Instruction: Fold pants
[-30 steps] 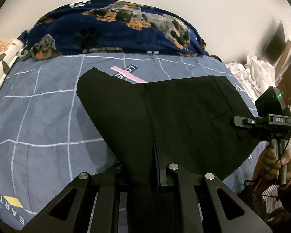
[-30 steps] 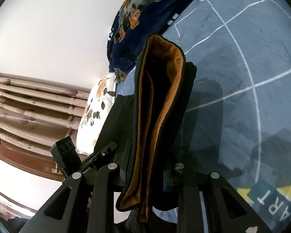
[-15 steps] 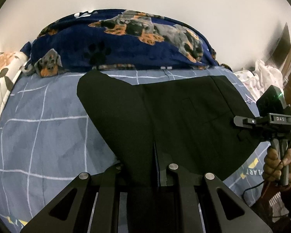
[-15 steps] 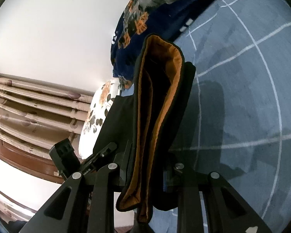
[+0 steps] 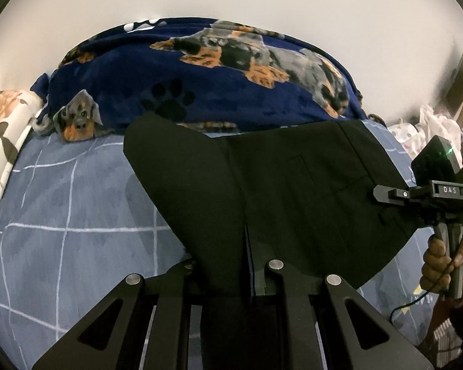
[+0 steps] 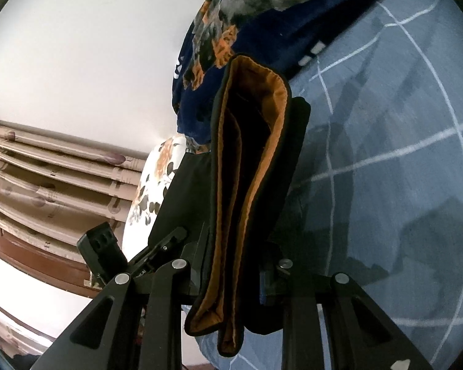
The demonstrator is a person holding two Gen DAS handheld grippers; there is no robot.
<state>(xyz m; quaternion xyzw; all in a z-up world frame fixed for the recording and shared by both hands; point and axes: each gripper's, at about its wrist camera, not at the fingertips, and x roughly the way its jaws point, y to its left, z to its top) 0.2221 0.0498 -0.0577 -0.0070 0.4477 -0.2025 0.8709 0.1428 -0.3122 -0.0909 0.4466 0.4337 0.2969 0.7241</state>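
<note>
Seemingly smooth black pants [image 5: 293, 203], tan-lined waistband [image 6: 250, 185], both tongs clamped.

Dim, warm indoor light; the black pants [image 5: 293, 203] swallow detail. Soft shadows fall on the bed sheet [image 6: 385, 185] (slightly motion-smeared), and fisheye bending darkens every corner.

Our left gripper [image 5: 247, 265] is matte black with silver screws; beside it our right gripper [image 5: 382, 192] reads "DAS", shows a green light and trails a black cable.
</note>
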